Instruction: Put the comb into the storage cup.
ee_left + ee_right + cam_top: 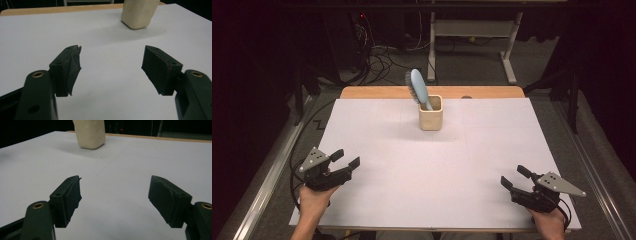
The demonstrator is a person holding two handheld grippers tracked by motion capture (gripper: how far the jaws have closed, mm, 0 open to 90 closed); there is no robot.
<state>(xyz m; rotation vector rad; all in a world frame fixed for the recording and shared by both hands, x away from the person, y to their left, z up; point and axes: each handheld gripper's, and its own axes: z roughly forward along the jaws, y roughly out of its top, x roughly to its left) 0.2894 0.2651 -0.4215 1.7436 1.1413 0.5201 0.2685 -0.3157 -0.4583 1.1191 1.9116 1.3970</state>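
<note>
Blue brush stands in cream cup; both tongs gape.

A cream square holder stands upright on the white table surface, toward the far edge and near the centre line. Its top is open. A light-blue hairbrush stands in it, handle end down inside the holder, head up and tilted toward the left. The dark bristles face left and away.
</note>
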